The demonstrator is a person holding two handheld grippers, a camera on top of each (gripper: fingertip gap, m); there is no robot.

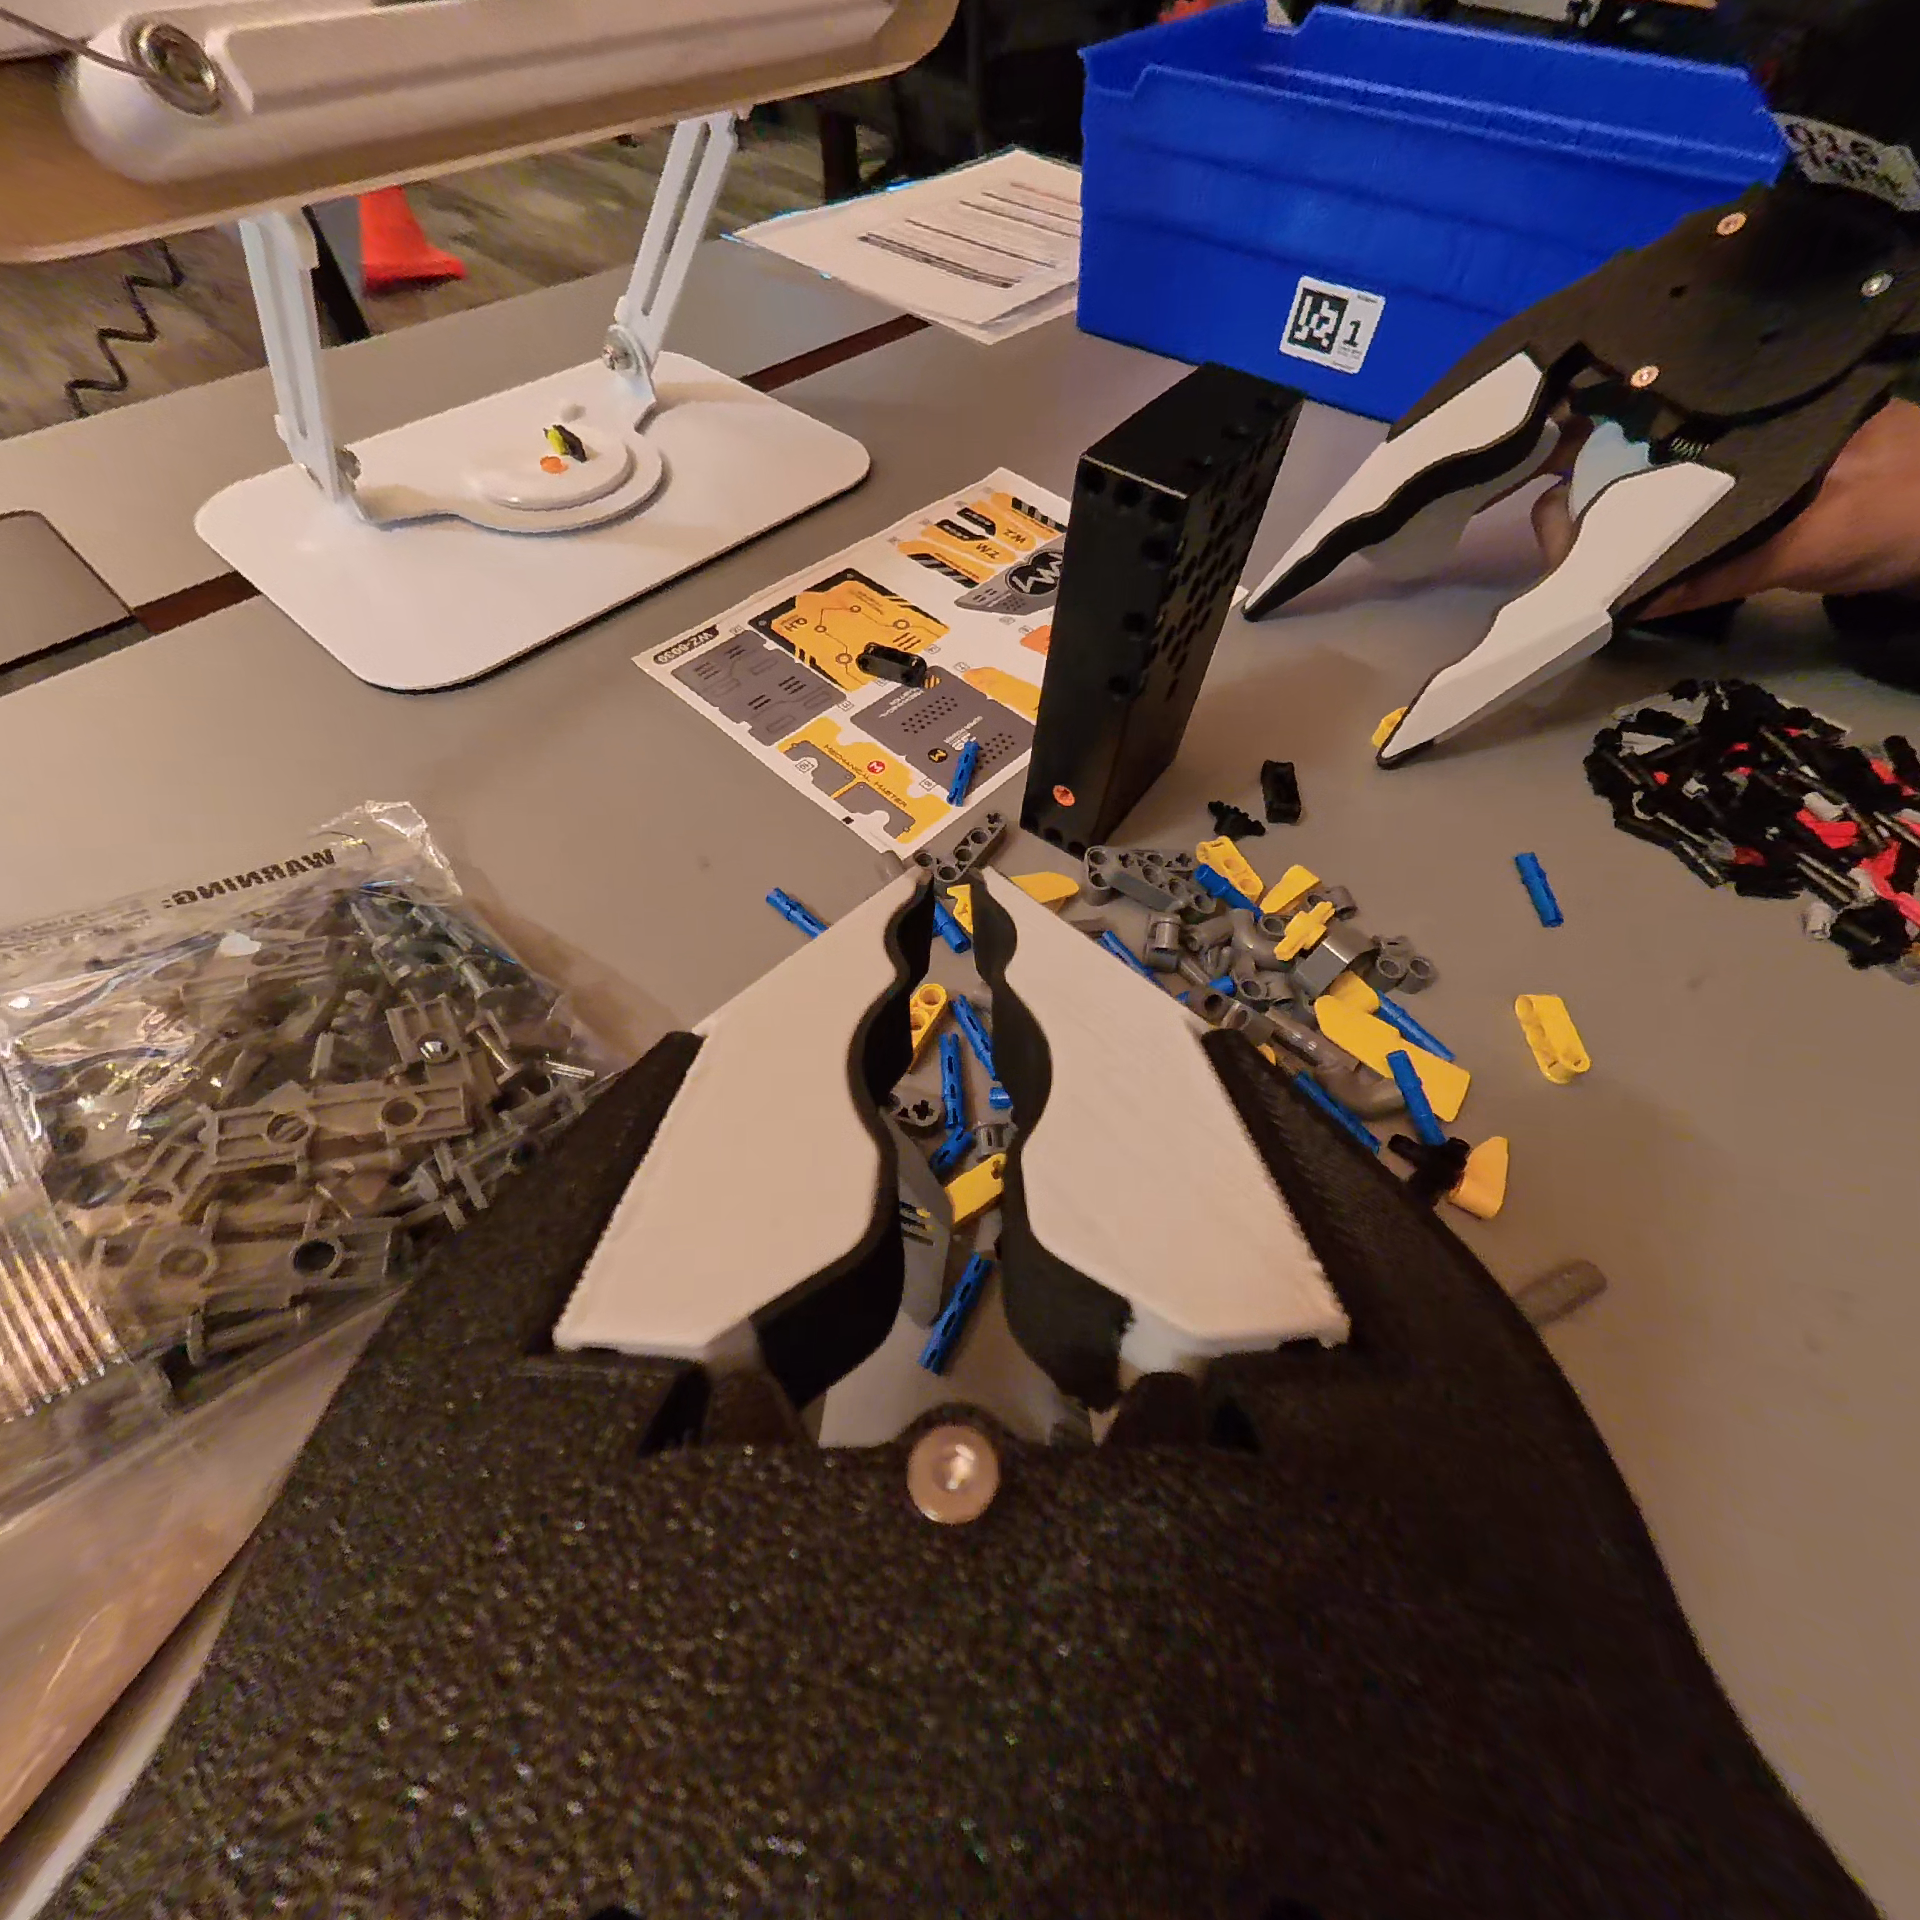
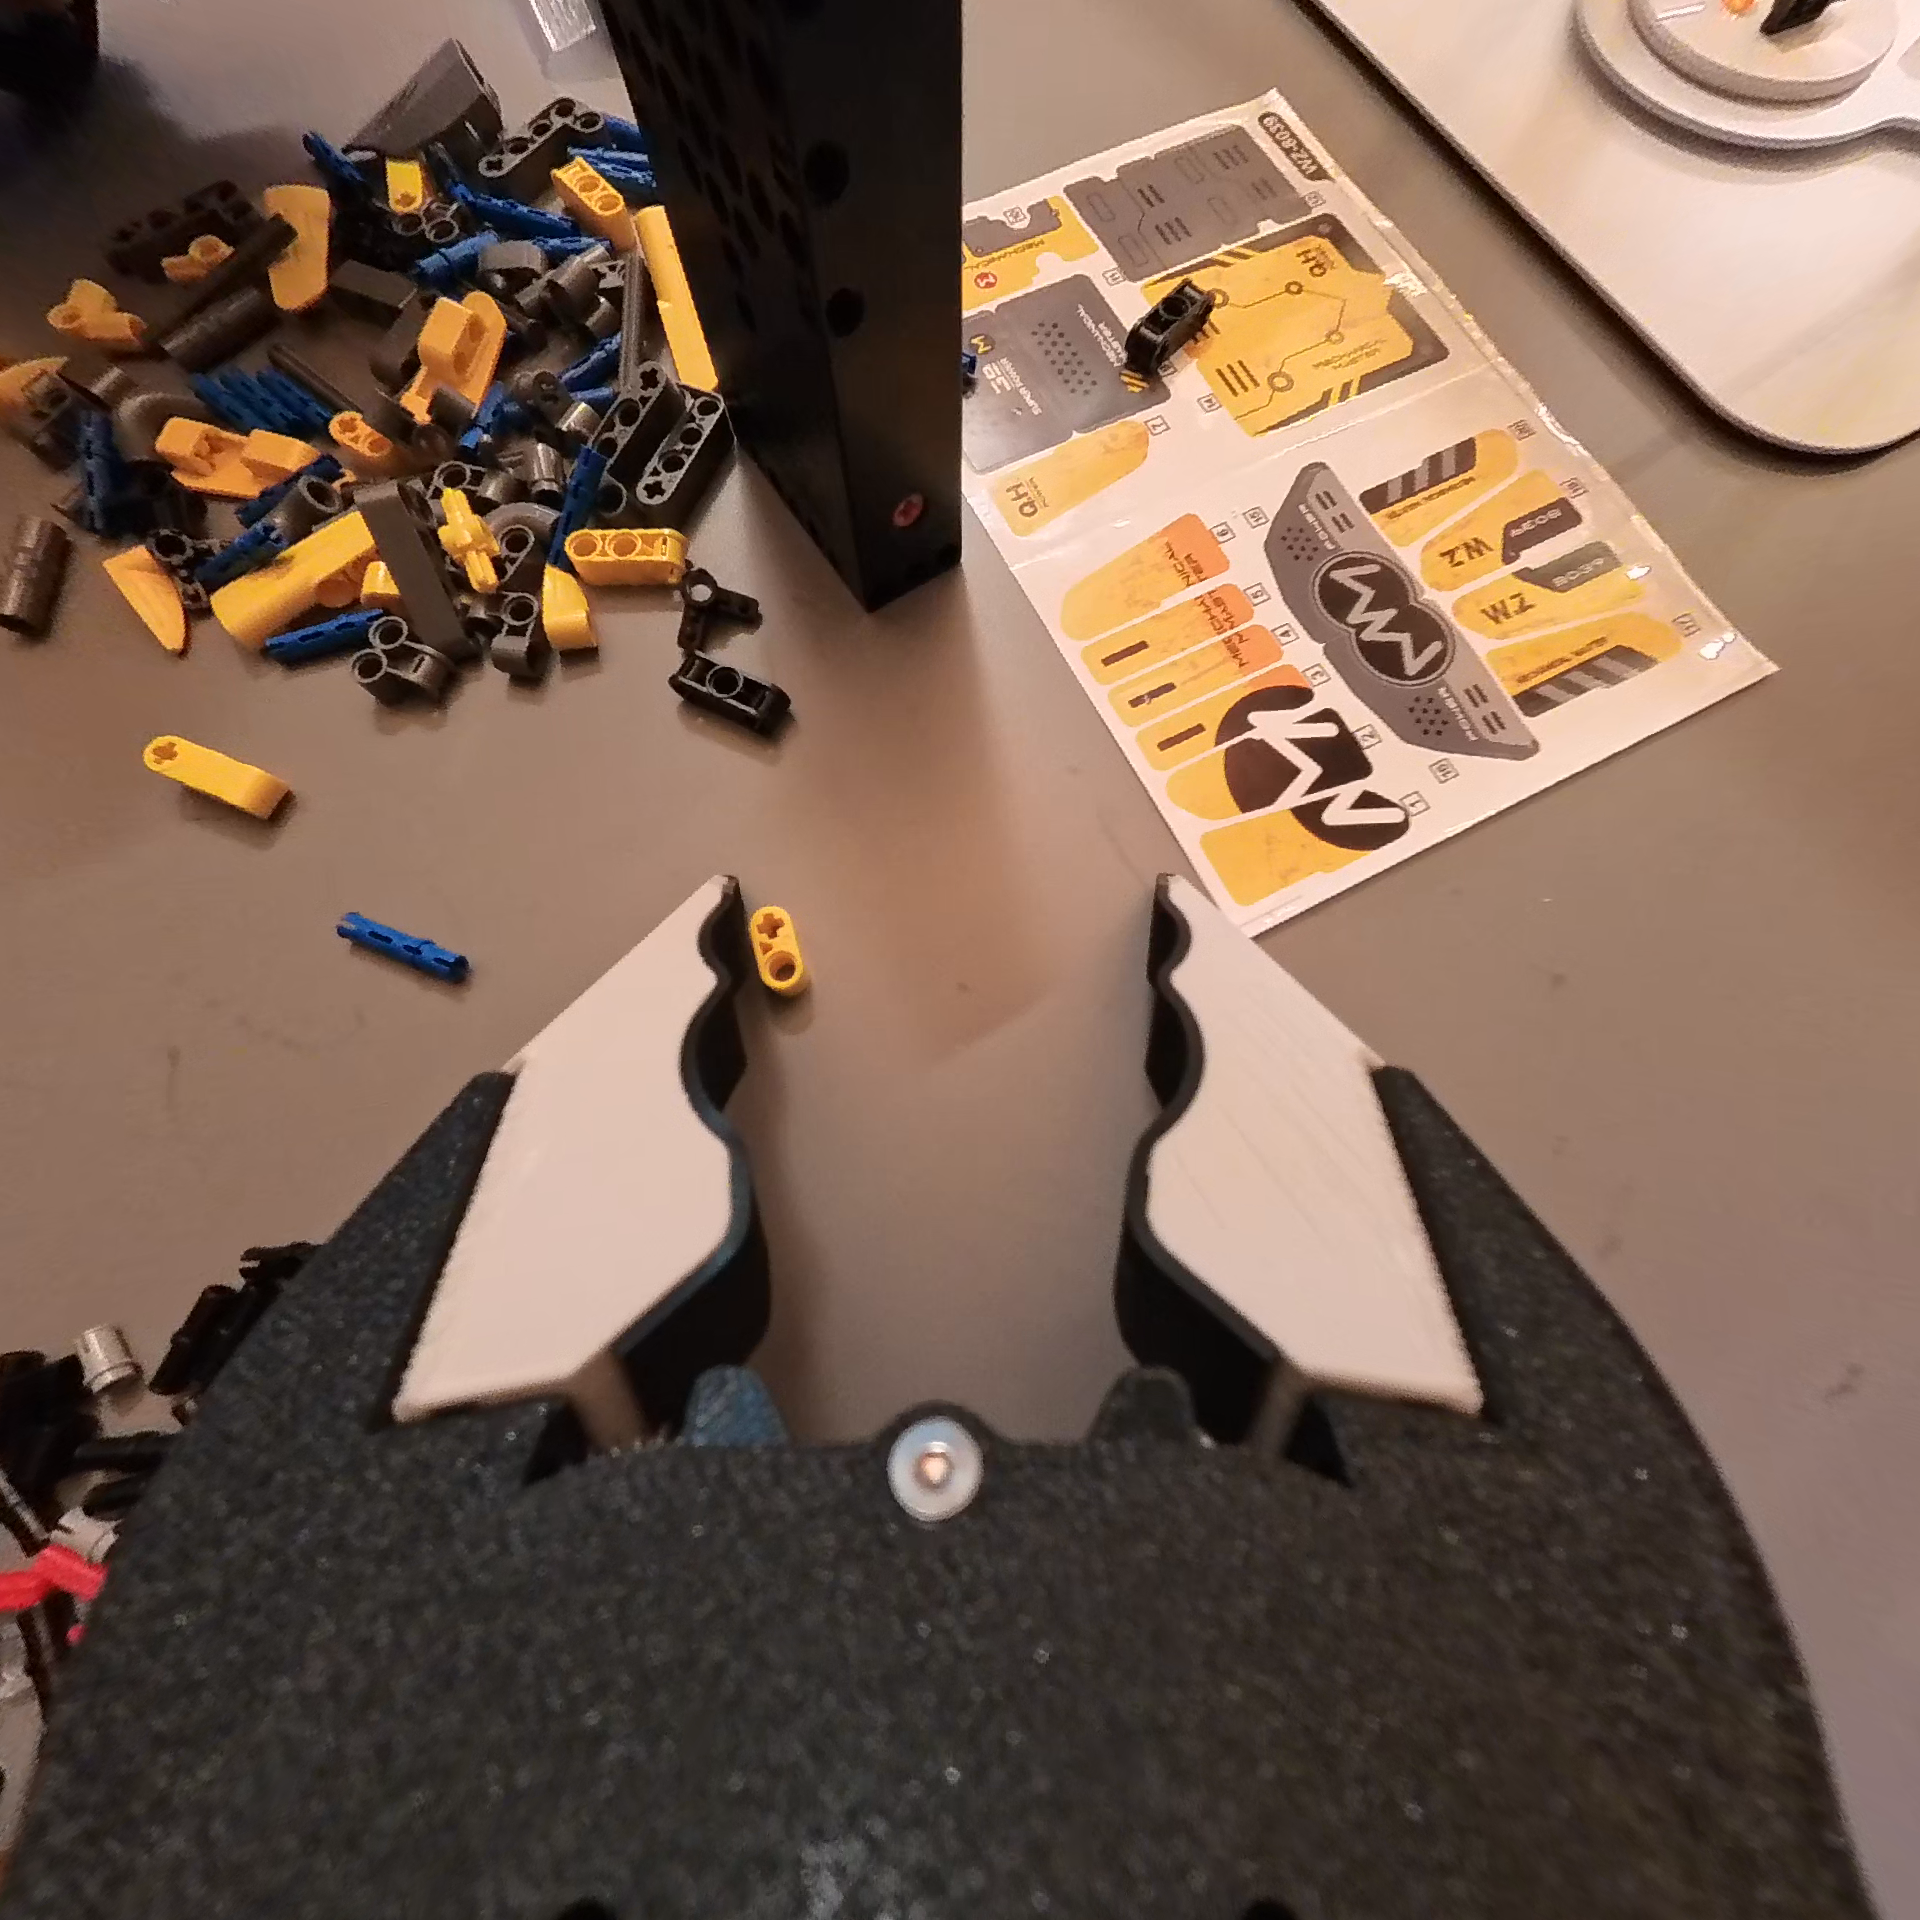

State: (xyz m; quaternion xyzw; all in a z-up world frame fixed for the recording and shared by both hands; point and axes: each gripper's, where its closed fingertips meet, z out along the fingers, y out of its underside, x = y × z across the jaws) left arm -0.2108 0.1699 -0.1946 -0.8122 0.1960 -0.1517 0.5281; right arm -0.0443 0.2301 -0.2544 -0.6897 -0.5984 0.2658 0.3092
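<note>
My left gripper point(image 1: 951, 883) is nearly shut, with only a narrow slit between the tips and nothing gripped. It hovers over a pile of yellow, blue and grey building pieces point(image 1: 1247, 956), tips beside a small grey beam point(image 1: 961, 844). My right gripper point(image 2: 945, 883) is open and empty, low over the grey table point(image 2: 935, 748). A small yellow two-hole piece point(image 2: 777, 951) lies just inside its left fingertip point(image 2: 717, 904). The right gripper also shows in the left wrist view point(image 1: 1320, 686), held by a hand. A black perforated block point(image 1: 1132, 623) stands upright between the grippers.
A sticker sheet point(image 2: 1351, 520) with a small black connector point(image 2: 1166, 327) on it lies beside the block. A bag of grey parts point(image 1: 260, 1091) sits at left, a white stand base point(image 1: 468, 540) behind, a blue bin point(image 1: 1403, 208) and papers point(image 1: 956, 239) at the back, and a black-and-red parts pile point(image 1: 1766, 810) at right. Tip to tip, the grippers are about 20 cm apart.
</note>
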